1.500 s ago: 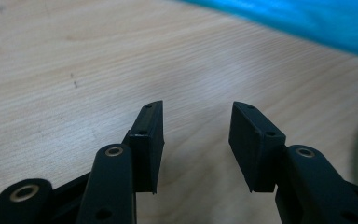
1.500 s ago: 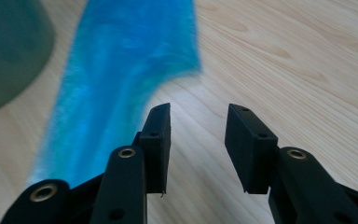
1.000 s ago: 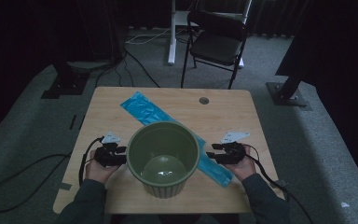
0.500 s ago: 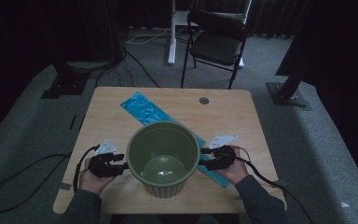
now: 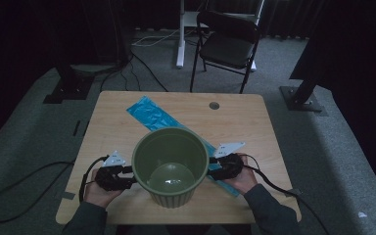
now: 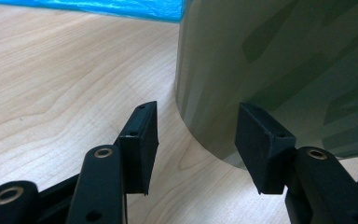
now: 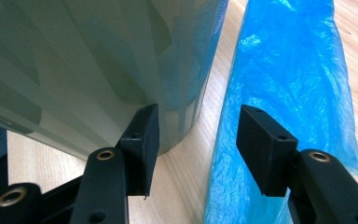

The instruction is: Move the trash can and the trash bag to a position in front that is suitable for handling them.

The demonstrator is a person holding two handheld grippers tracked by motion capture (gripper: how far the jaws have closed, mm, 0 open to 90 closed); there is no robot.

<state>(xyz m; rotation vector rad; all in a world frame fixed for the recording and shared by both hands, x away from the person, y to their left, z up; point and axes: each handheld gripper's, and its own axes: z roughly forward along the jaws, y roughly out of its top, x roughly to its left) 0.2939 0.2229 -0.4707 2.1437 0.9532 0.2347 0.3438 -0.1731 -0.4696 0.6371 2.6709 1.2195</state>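
Glossy olive-green plastic bin (image 5: pixel 170 166) stands upright near table (image 5: pixel 254 122) front edge, partly on flat blue plastic bag (image 5: pixel 149 113). Our left gripper (image 6: pixel 193 140) and right gripper (image 7: pixel 196 140) flank bin, jaws open, gripping nothing. Bag not yet picked up; bin lining apparently all ahead.

- The table (image 5: pixel 254 122) was a light wooden top with rounded corners, standing on grey carpet
- A round grommet hole (image 5: pixel 214 105) sat in its far edge, right of centre
- A green pot (image 5: pixel 170 166) stood upright on the near half, close to the front edge, its base on the wood
- A long blue plastic bag (image 5: pixel 152 115) lay flat and diagonal, from the far left area toward the near right, passing behind the pot
- In the right gripper view the blue plastic bag (image 7: pixel 284 93) lay just beside the pot's wall (image 7: pixel 98 60)
- In the left gripper view bare wood (image 6: pixel 65 79) ran up to the pot's base (image 6: pixel 279 70)
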